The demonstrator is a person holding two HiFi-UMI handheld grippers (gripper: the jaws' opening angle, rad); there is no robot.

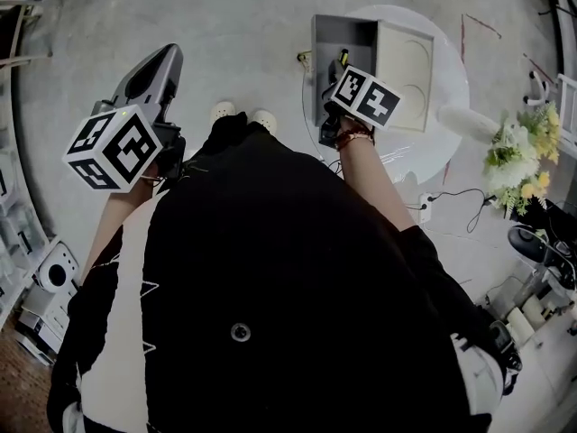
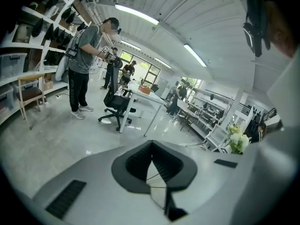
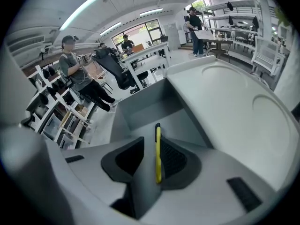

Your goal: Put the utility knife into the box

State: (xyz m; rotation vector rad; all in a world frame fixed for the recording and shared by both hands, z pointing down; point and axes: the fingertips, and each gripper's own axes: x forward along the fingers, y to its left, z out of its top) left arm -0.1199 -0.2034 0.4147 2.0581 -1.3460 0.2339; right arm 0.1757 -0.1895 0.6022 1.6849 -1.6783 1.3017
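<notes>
My right gripper (image 3: 157, 142) is shut on a yellow utility knife (image 3: 158, 156), which stands on edge between the pads with its black tip pointing away. Just beyond it lies the open grey box (image 3: 145, 109), its pale lid (image 3: 225, 111) folded out to the right. In the head view the right gripper (image 1: 341, 69) hovers over the near edge of the box (image 1: 343, 32), and the knife (image 1: 343, 57) shows as a small yellow sliver. My left gripper (image 1: 160, 66) is held off to the left over the floor. Its pads (image 2: 140, 161) are together with nothing between them.
The box sits on a round white table (image 1: 451, 93). A bunch of flowers (image 1: 523, 152) stands to the right, and a power strip with cables (image 1: 424, 207) lies on the floor. A person (image 2: 84, 55), an office chair (image 2: 117, 104) and desks stand farther off.
</notes>
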